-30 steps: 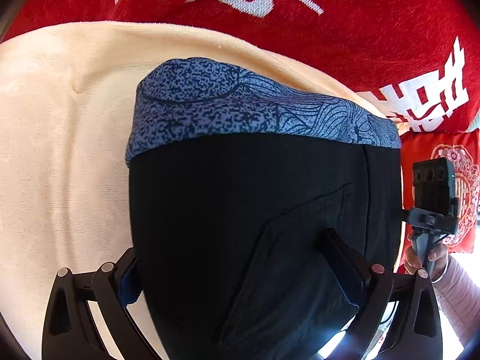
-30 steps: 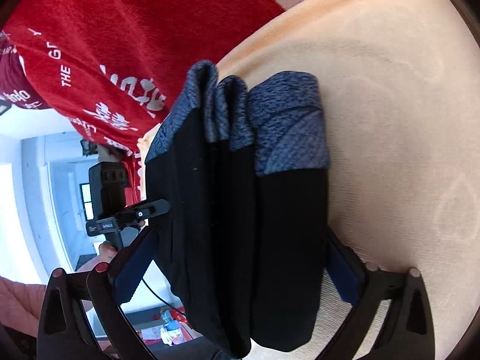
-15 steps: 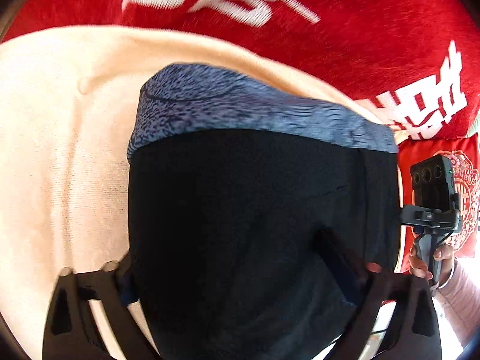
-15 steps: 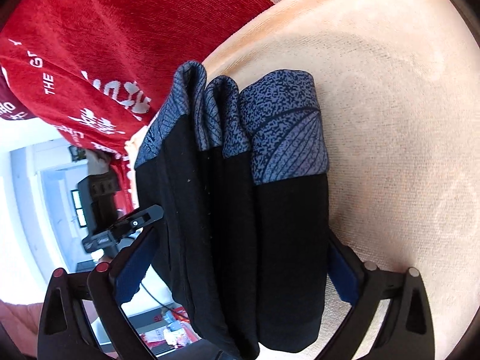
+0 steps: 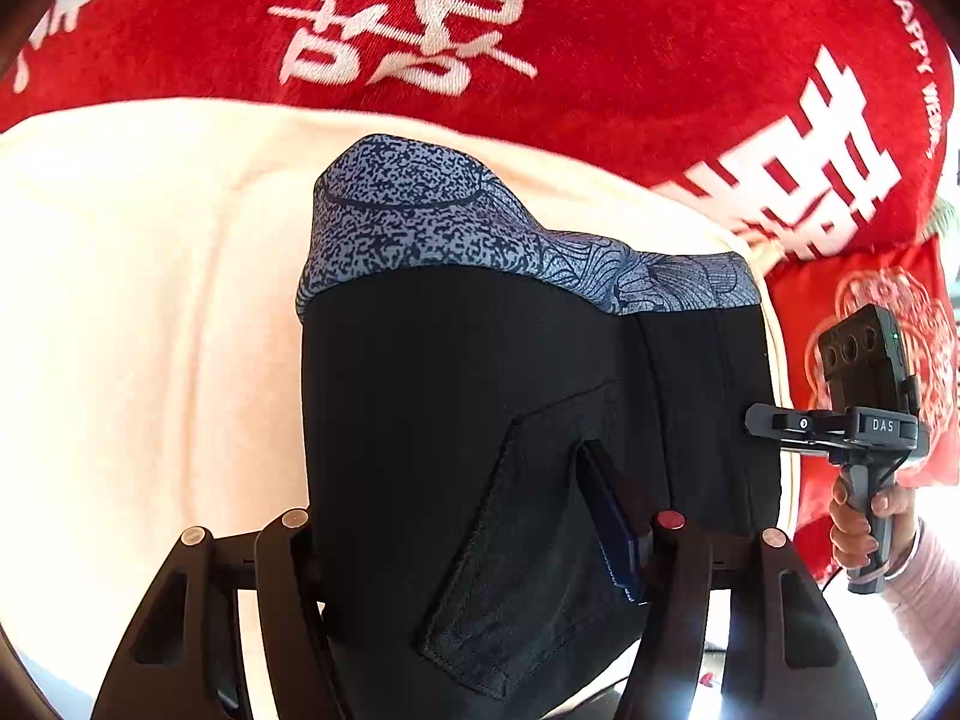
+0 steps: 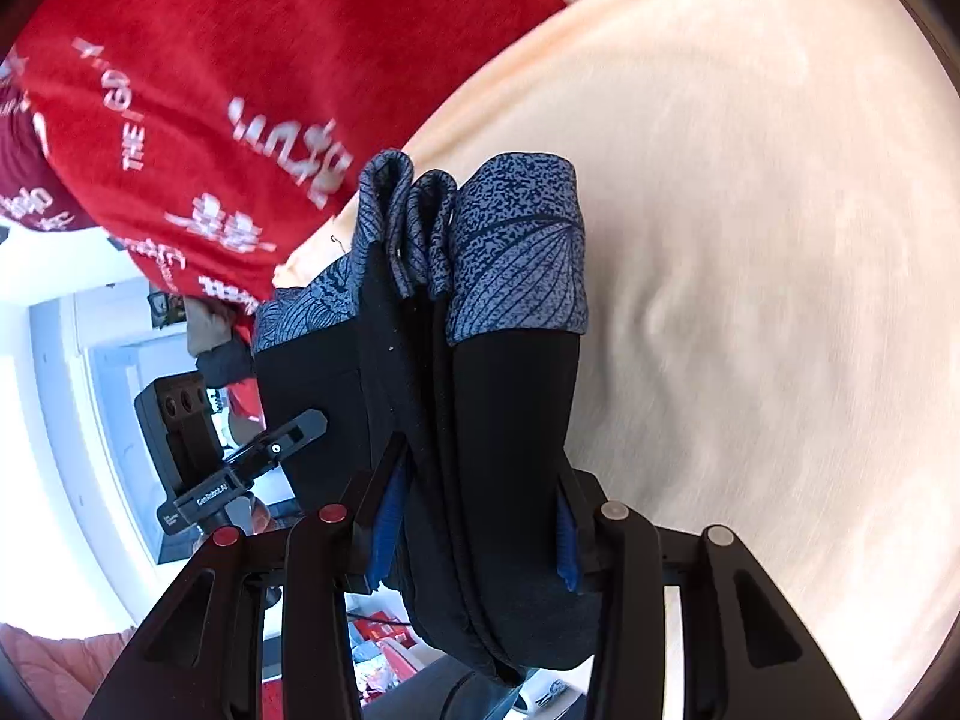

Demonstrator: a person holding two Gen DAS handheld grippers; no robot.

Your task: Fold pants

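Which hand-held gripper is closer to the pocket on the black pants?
Left. The left hand-held gripper clamps the pants right across the pocket. The right hand-held gripper grips the folded pants at their side edge, beyond the pocket.

Black left tool [image 5: 474,531], blue pads [image 5: 612,525], red screw; pink sleeve [image 5: 927,600], possibly bracelet.

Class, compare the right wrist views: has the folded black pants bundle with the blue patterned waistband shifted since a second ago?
Yes. The black pants bundle has sunk lower in frame against the red printed blanket, the right gripper now clamping it tighter.
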